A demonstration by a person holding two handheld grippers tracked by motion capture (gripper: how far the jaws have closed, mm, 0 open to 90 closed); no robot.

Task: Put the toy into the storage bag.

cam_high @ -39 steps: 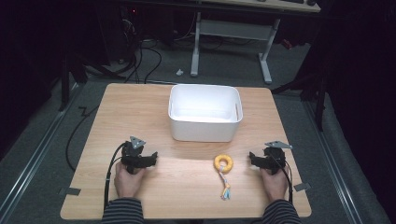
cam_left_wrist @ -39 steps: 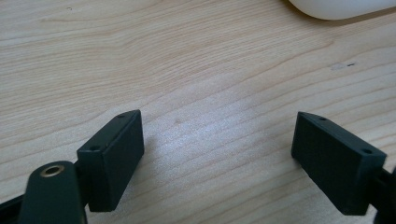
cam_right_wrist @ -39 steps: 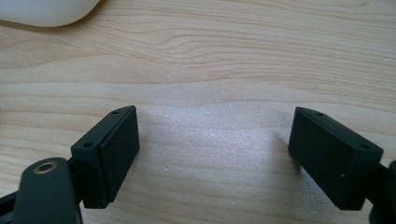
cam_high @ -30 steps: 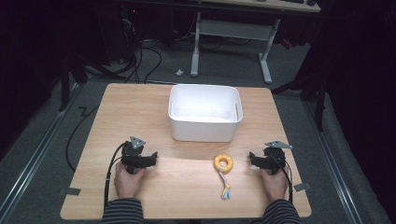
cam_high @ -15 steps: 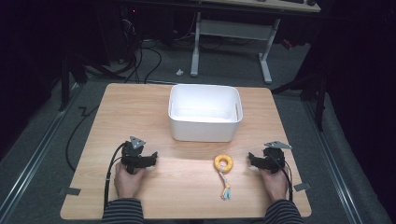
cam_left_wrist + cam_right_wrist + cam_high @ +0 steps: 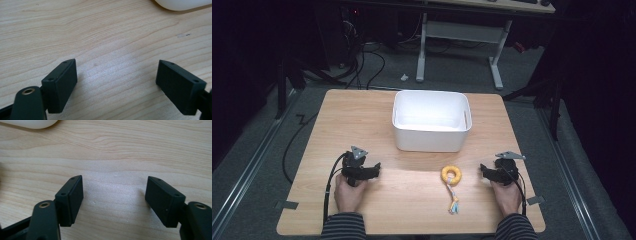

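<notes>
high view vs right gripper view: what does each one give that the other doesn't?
High view alone: the yellow ring with its short cord lying between the two hands, the left tool, the whole white bin with its open top, the person's striped sleeves, and the floor and desk legs behind the table.

Right gripper view alone: the right tool from close up, its jaws apart with bare wood between them. They have just been closing.

Both: the wooden table and the white bin, of which the right gripper view catches a corner at its top left.
</notes>
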